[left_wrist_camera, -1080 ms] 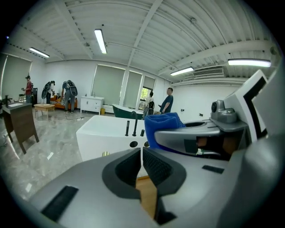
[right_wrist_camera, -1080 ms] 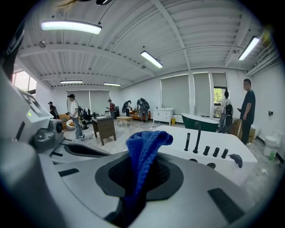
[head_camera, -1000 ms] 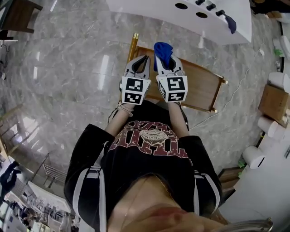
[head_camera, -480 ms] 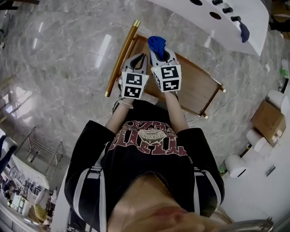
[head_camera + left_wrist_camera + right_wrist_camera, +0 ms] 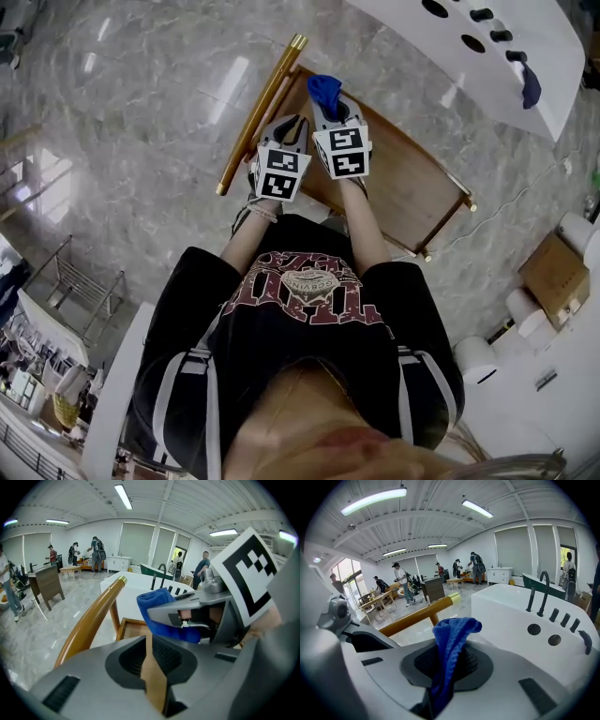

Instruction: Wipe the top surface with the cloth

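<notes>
Your wooden bench (image 5: 412, 187) stands on a grey marble floor (image 5: 141, 141). A gold rail (image 5: 258, 112) runs along the bench's side on your left. Beyond the bench is a white sink counter (image 5: 469, 56) with dark tap fittings, and a dark cloth (image 5: 532, 86) hangs at its edge. People (image 5: 96, 550) stand far behind the bench. You hold both tools over the end of the bench next to the rail, just beside each other. Your left hand-held gripper (image 5: 298, 122) has its jaws only a narrow slit apart, with nothing between them; the bench wood shows through. Your right hand-held gripper (image 5: 334, 106) is clamped on the blue cloth (image 5: 452, 634). The cloth is knitted, bunched in a fold, and sticks out past the jaw tips above the bench
</notes>
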`<state>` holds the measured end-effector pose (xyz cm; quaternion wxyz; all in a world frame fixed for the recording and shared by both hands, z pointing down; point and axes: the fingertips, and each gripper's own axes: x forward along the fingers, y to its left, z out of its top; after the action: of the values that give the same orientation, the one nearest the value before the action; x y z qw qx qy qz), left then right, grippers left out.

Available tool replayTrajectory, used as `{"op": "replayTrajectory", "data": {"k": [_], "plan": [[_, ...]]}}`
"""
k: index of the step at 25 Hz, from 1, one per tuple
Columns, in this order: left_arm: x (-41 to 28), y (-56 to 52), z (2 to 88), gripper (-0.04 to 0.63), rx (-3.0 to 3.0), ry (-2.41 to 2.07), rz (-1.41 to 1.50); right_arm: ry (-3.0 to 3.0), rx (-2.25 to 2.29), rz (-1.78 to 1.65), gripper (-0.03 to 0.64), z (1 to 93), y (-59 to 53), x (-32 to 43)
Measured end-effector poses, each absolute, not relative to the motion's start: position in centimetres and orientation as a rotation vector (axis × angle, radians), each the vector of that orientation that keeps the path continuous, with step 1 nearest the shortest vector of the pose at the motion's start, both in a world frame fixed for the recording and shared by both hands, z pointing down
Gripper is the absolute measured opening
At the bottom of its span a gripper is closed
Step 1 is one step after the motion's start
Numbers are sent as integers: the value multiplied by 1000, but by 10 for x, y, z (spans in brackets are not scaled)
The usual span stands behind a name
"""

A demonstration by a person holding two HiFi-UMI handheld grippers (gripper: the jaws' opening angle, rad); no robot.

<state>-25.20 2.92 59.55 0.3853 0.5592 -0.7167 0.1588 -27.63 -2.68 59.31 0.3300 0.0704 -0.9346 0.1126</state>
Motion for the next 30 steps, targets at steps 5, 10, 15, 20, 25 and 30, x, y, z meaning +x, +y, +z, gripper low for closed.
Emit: {"op": "replayTrajectory", "data": {"k": [5, 10, 15, 20, 25, 30], "plan": [[-250, 39, 623, 72, 1383, -1773, 424, -2395, 176, 322, 55, 622, -23, -292], [-243, 50, 649, 71, 1340, -1730, 439, -2349, 141, 314, 55, 643, -17, -308], [-236, 59, 675, 67, 1310, -1664, 471, -2305, 127, 281, 55, 659, -15, -319], [-223, 65, 690, 64, 1309, -1611, 499, -2268, 134, 276, 55, 672, -14, -321], [-207, 65, 703, 64, 1325, -1564, 514, -2264, 152, 225, 55, 683, -16, -322], [-207, 66, 706, 49, 1334, -1565, 547, -2271, 147, 231, 55, 685, -17, -323]]}}
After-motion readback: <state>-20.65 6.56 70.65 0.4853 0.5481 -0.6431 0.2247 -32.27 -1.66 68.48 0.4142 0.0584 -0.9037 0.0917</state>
